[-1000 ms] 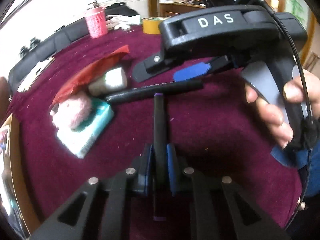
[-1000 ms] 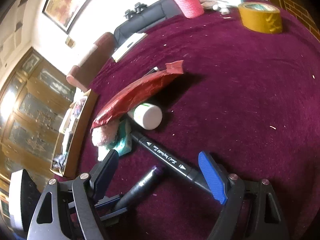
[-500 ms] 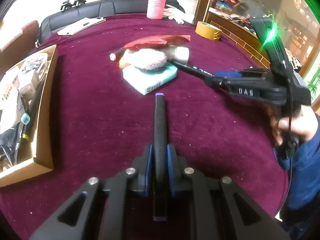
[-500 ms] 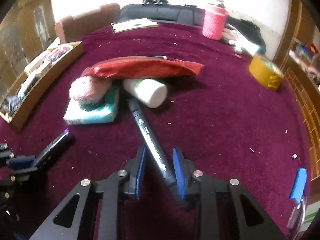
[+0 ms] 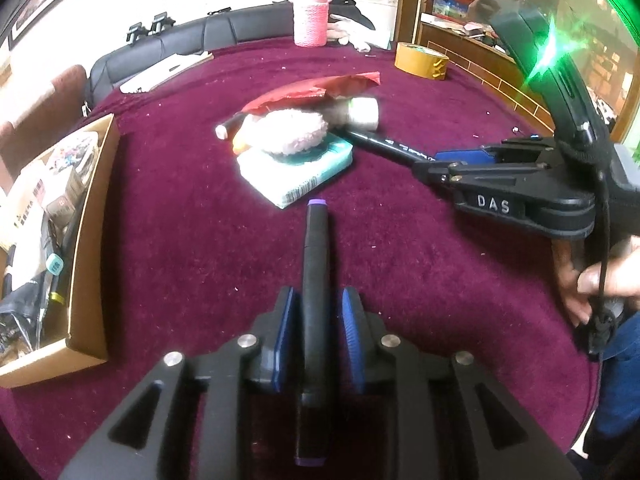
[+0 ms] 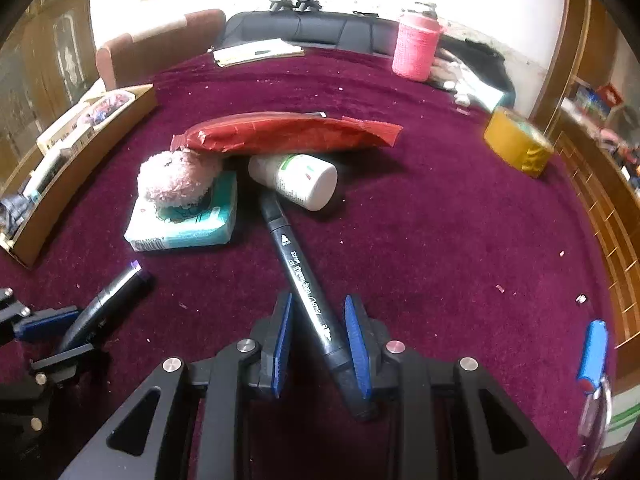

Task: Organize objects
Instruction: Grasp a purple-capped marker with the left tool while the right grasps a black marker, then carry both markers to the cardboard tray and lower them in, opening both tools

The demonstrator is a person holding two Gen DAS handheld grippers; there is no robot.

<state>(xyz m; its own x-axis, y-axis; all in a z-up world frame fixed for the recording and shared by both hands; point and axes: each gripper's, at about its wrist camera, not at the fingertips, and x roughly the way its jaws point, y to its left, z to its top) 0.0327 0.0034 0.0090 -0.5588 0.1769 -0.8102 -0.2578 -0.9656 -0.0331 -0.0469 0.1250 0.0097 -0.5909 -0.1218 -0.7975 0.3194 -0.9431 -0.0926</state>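
Note:
My left gripper (image 5: 316, 312) is shut on a black marker with purple ends (image 5: 315, 264), held above the maroon cloth; the marker also shows in the right wrist view (image 6: 108, 300). My right gripper (image 6: 318, 320) has its blue pads on either side of a long black marker (image 6: 300, 272) that lies slanted between them; it also shows in the left wrist view (image 5: 384, 146). Beyond lie a white bottle (image 6: 296, 178), a red packet (image 6: 288, 134), a pink fluffy ball (image 6: 176, 178) and a teal tissue pack (image 6: 188, 224).
A cardboard box (image 5: 92, 216) full of items stands at the left. A yellow tape roll (image 6: 516, 142) and a pink wrapped bottle (image 6: 416, 48) stand farther back. A blue lighter (image 6: 594, 354) lies at the right. A black sofa (image 6: 304, 28) lies beyond the table.
My right gripper swung onto the long black marker and closed around it. My left gripper lifted and drew back with the purple-ended marker, turning toward the box side.

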